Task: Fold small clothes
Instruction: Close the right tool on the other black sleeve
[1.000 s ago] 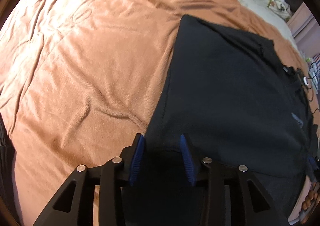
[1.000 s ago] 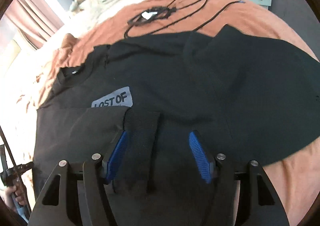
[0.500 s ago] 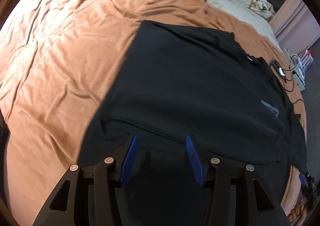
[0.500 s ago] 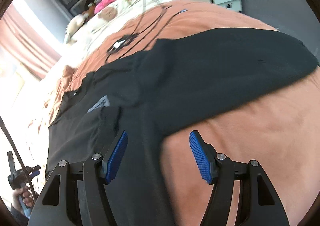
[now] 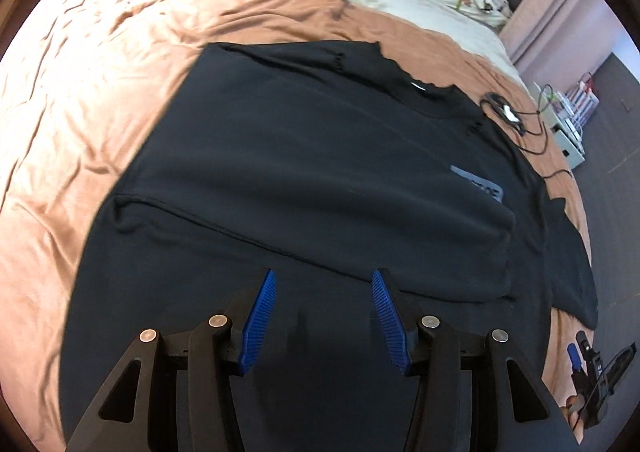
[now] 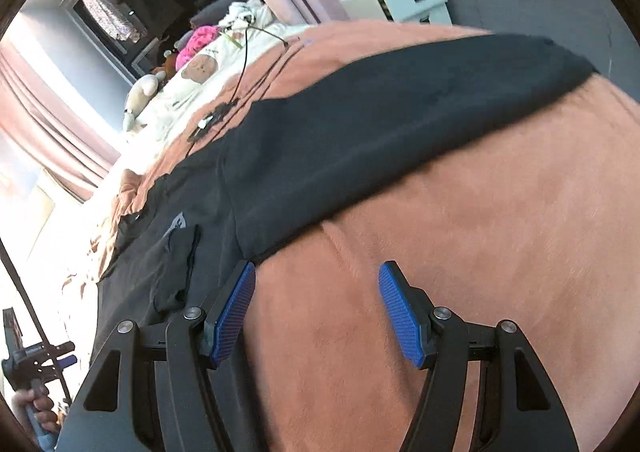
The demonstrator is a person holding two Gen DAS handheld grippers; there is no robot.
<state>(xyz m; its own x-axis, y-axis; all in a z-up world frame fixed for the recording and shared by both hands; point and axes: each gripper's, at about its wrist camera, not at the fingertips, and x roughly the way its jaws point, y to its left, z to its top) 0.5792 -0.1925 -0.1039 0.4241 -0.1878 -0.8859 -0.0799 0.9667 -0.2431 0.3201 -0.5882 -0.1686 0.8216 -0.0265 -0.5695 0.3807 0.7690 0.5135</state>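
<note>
Left wrist view: the left gripper (image 5: 324,316) stands with its blue pads wide apart and nothing between them. The black shirt (image 5: 304,156) lies flat on the brown blanket (image 5: 80,100), directly under and ahead of the fingers. One sleeve is folded across the body; its edge runs crosswise just beyond the fingertips. The shirt's long axis runs away from the gripper toward the collar at the far end. A grey label (image 5: 478,184) sits on the chest; its writing is too blurred to read.

Right wrist view: the right gripper (image 6: 316,312) is also wide open and empty, above bare blanket (image 6: 460,252). The other sleeve (image 6: 380,124) stretches out ahead, running from near the left pad toward the upper right. By this view, the right gripper is the nearer one for folding that sleeve in. The label (image 6: 178,221) is unreadable here too.
</note>
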